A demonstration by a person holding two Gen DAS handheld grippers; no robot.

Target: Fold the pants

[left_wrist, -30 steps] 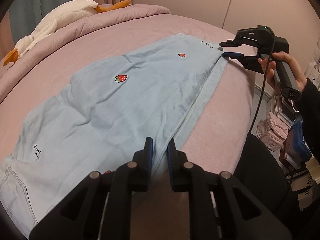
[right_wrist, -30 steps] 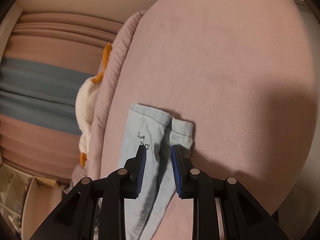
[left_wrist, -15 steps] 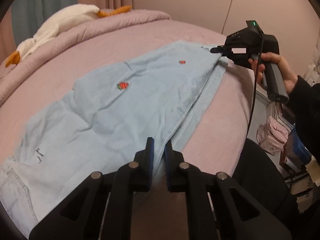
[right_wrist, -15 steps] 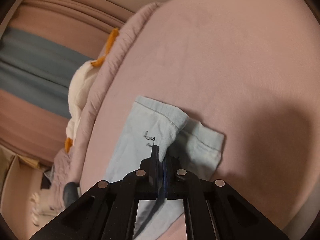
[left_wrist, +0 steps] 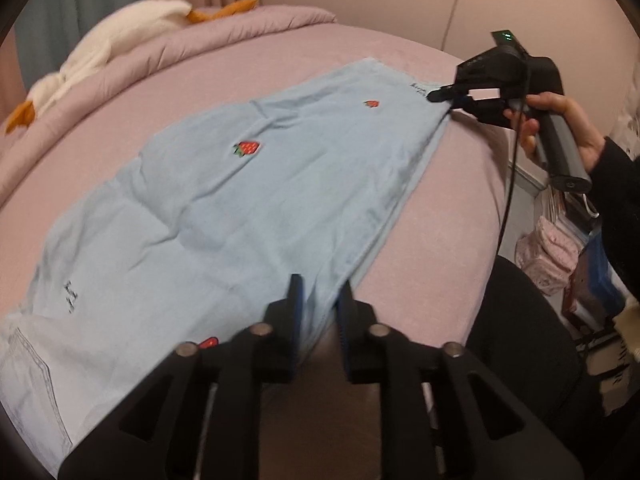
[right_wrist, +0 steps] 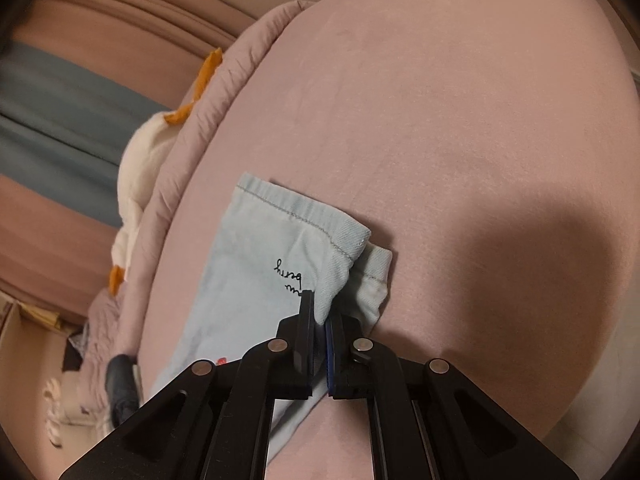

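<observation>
The right gripper [right_wrist: 319, 322] has clamped down on the hem corner of the pants [left_wrist: 224, 216] within the last second: a second back its jaws stood apart astride the cuff, and now they are pinched tight with the top leg's denim gathered and lifted between them, the lower leg's cuff lying loose just beside. From the other side you can see the same grip, the right gripper [left_wrist: 434, 98] nipping the far corner while a hand [left_wrist: 560, 120] holds its handle off the bed's edge. The left gripper [left_wrist: 318, 300] has gone the other way; its jaws have just been opening, and the seat-side edge of the pants lies between them unpressed, so that end is let go for now. I'd judge the cuff end is ready to be carried over, but the left needs a fresh hold first. The pants lie flat on the pink bed [left_wrist: 360, 52], already doubled leg on leg, long axis running from waistband near the left gripper to hems by the right.
</observation>
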